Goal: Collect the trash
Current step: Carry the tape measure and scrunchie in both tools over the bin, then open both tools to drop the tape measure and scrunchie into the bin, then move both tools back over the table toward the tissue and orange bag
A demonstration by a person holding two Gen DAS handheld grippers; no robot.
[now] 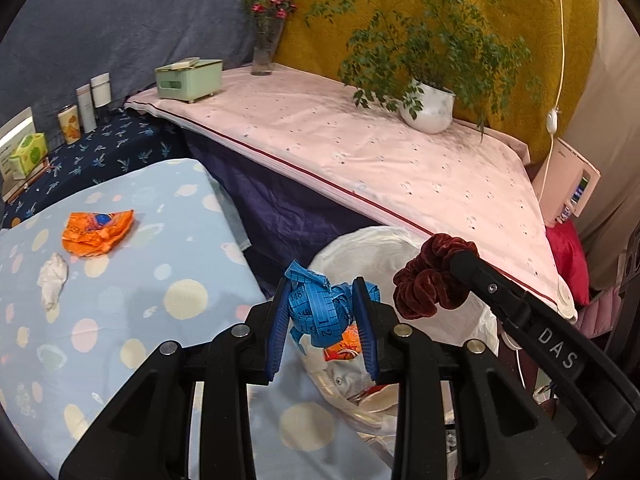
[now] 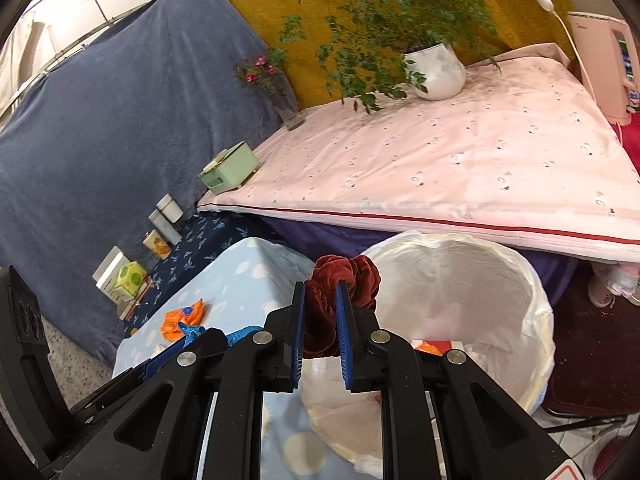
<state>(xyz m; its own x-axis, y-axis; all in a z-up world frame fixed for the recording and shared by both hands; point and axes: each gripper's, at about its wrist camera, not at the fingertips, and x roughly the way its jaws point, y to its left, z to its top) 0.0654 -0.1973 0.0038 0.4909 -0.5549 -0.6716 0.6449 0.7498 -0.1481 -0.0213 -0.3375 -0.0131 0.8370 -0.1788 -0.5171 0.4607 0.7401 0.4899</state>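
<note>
I had left hand-held gripper (image 1: 324, 312) clamping blue tape measure (image 1: 316, 312), right hand-held gripper (image 2: 320, 320) clamping red scrunchie (image 2: 344, 276), both near lined bin (image 2: 460, 280) lower right; orange wrapper (image 1: 98, 232) and tissue wad (image 1: 52, 280) left, mid-left.

Potted fern (image 1: 428, 104): white pot, far right on the pink quilt (image 1: 360, 152).
Flower vase (image 1: 263, 54): glass, far edge of quilt.
Green box (image 1: 188, 80): far left corner of quilt.
Bottles (image 1: 94, 98) and orange-printed tin (image 1: 68, 123): far left, on dark floral cloth.
Green tissue pack (image 1: 29, 154): left of the tin.
</note>
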